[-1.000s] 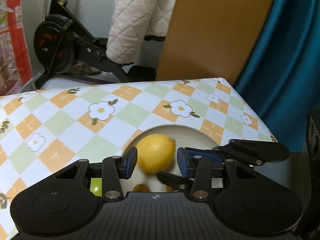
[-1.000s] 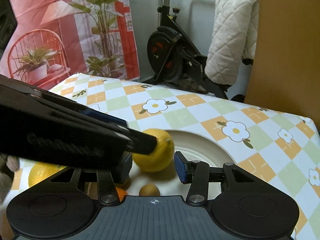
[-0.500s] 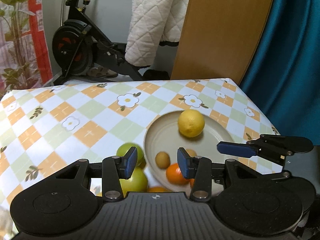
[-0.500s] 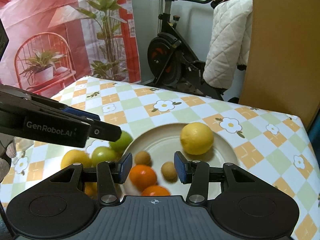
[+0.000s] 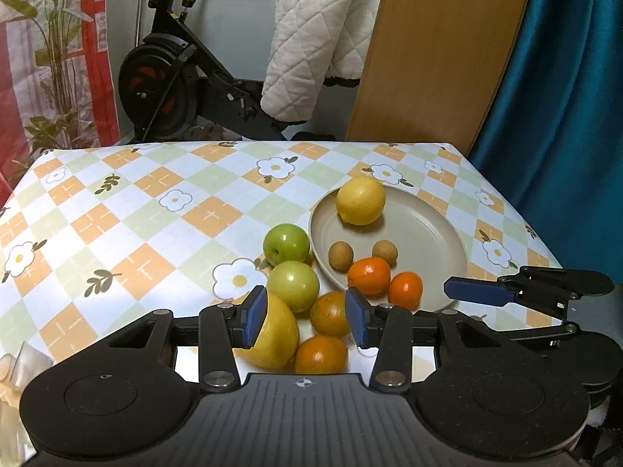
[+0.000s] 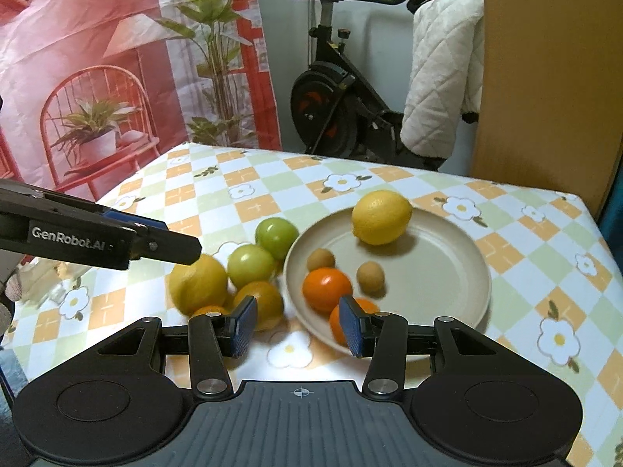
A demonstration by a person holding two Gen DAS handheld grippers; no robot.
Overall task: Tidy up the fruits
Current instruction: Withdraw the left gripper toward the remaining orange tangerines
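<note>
A pause between placements is judged: a lemon (image 5: 361, 201) lies on the far part of the plate (image 5: 428, 233), with two small brown fruits (image 5: 341, 257) and two oranges (image 5: 368, 275) nearer its front rim; on the desk (image 5: 136, 214) just left of the plate, two green apples (image 5: 286, 243), a second lemon (image 5: 272, 330) and two more oranges (image 5: 330, 313) are bunched together, unsorted.

The left tool (image 5: 306, 321) is held parted and empty above that bunch; the right tool (image 6: 299, 326) is likewise parted with nothing between its pads, above the plate's near rim.

The next move is judged to call for a descent over one loose fruit, jaws straddling it without nudging its neighbours, which touch and could roll.

Against the frame a second earlier: the lemon was then seen close up between the left tool's pads, with the right tool's finger against it; both tools have since been drawn back and slightly up, and the whole spread is now in view.
</note>
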